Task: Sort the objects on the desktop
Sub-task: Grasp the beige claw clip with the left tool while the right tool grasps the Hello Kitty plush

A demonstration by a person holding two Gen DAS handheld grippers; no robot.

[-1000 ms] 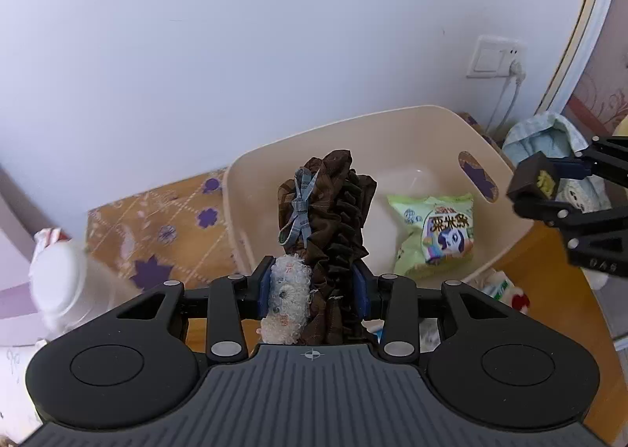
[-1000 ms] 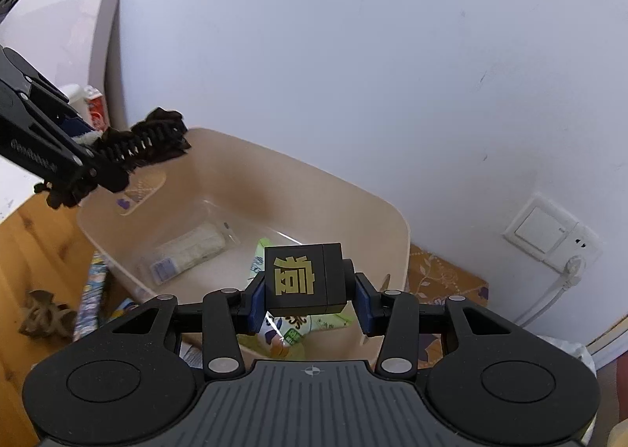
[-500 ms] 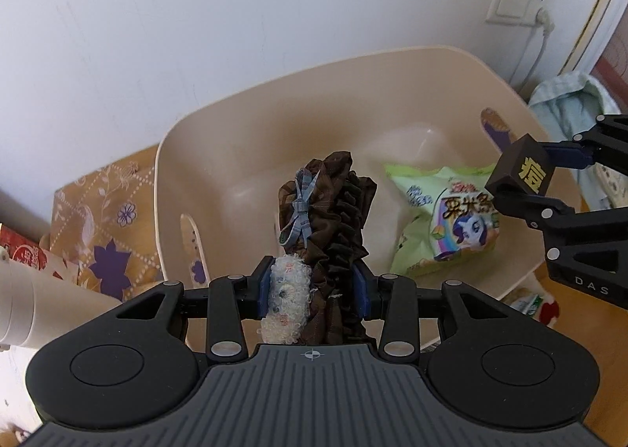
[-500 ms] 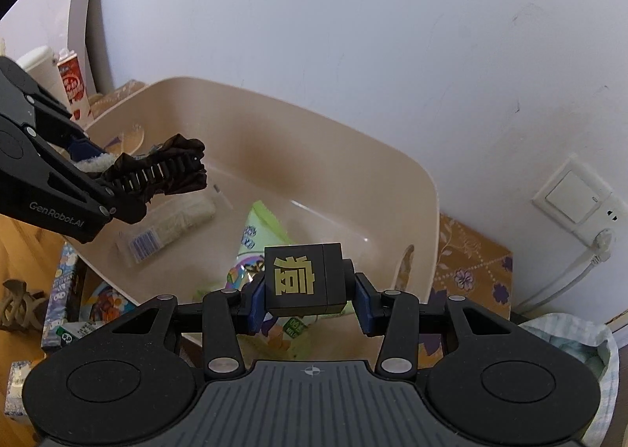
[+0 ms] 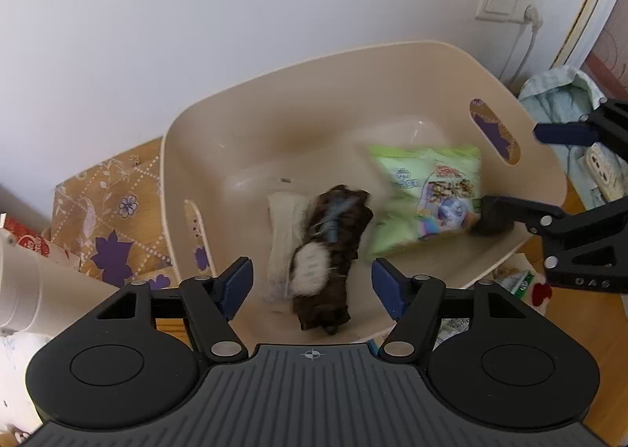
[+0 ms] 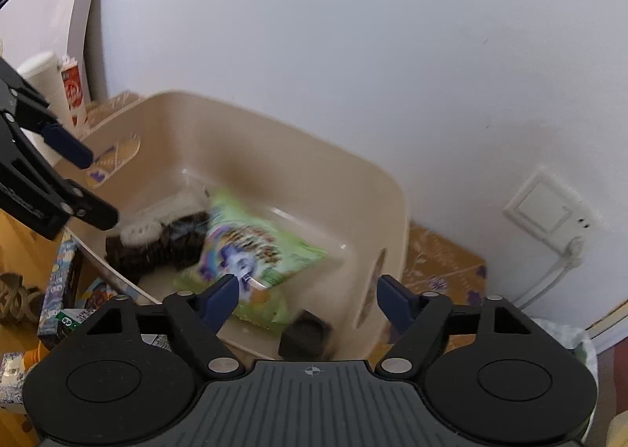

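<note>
Left gripper (image 5: 312, 288): jaws have just been opening, now spread wide, nothing pressed between them. Brown ruffled fabric piece (image 5: 333, 246), blurred, lies in the beige plastic bin (image 5: 274, 93) beside a white packet (image 5: 284, 227). Right gripper (image 6: 308, 295): jaws likewise just opened, apart. Black cube (image 6: 306, 335) sits at the bin's near corner, touching the green snack bag (image 6: 251, 250). Far half of the bin floor is bare. Bin's back rim stands near the white wall (image 5: 235, 15).

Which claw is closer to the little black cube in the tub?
The right claw. The black cube lies blurred in the tub just below its open jaws. The left claw is open over the brown frilly cloth, across the green snack bag.
</note>
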